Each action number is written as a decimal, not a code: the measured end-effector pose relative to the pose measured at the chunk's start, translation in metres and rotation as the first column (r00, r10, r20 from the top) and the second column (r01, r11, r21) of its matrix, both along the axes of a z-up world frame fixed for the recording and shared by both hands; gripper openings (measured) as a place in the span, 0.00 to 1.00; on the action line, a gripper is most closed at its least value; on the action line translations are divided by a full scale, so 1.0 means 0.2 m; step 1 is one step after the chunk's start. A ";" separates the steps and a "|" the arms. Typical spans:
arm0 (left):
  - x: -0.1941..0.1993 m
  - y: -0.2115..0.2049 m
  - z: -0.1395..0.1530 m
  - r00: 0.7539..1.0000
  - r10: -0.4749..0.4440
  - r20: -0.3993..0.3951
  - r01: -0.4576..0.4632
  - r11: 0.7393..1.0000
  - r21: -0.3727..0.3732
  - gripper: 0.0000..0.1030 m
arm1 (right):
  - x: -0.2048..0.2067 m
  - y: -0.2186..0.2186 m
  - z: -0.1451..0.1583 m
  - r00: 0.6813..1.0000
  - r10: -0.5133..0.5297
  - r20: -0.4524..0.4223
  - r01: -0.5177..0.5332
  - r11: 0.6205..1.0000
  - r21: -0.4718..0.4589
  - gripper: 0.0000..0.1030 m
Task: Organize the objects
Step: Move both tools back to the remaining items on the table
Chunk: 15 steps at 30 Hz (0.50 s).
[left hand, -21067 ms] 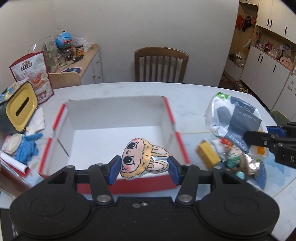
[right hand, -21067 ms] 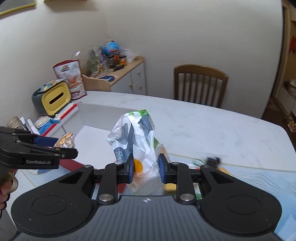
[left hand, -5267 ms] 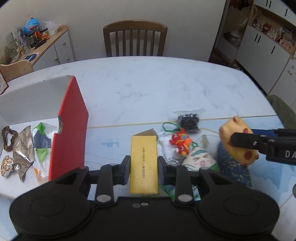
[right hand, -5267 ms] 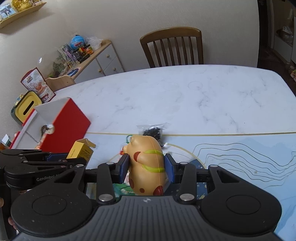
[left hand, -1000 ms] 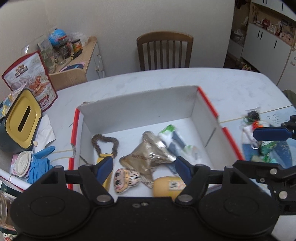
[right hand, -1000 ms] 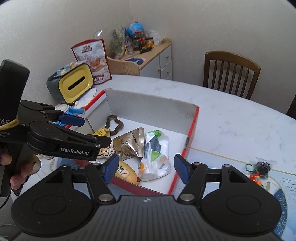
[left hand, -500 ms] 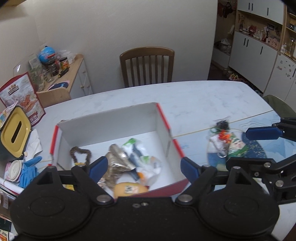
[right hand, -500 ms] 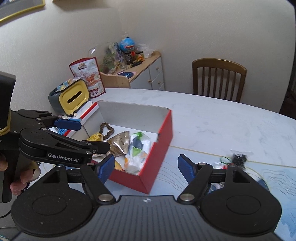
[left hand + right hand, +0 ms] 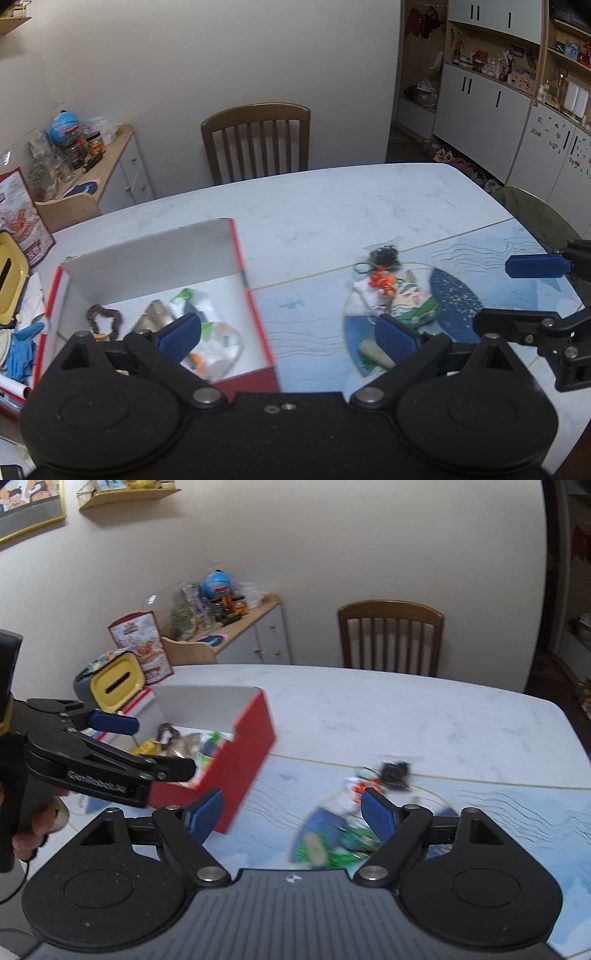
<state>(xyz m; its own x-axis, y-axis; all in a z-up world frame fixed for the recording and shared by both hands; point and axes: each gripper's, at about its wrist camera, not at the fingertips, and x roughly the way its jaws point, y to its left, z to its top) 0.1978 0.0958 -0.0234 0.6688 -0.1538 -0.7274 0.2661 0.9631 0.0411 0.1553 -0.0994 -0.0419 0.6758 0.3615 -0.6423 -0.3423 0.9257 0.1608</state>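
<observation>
My left wrist camera looks forward and down from above the table's near edge, toward the chair [image 9: 255, 142]. My right wrist camera, angled leftward from farther right, shares the red box [image 9: 255, 321], the small clutter pile [image 9: 388, 291] and that chair.

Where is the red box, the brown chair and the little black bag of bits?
red box [image 9: 255, 734], right wrist view, on its red side wall.
brown chair [image 9: 255, 114], left wrist view, on its top rail.
little black bag [image 9: 385, 255], left wrist view, on its dark contents.
</observation>
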 end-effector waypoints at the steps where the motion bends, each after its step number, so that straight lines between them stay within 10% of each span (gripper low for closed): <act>1: 0.00 -0.02 -0.01 1.000 -0.003 -0.003 0.003 1.000 -0.001 0.99 | -0.01 -0.04 -0.02 1.000 -0.009 -0.003 0.009 1.000 -0.002 0.79; 15: 0.05 -0.30 -0.25 0.996 -0.014 -0.084 0.014 1.000 -0.003 0.99 | -0.01 -0.26 -0.33 0.997 0.037 -0.065 -0.042 0.996 -0.082 0.79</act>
<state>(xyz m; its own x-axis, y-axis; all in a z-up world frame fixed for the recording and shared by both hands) 0.2088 0.0352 -0.0731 0.6032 -0.1645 -0.7804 0.2821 0.9593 0.0158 0.1537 -0.1512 -0.1071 0.6189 0.3303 -0.7126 -0.3702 0.9229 0.1063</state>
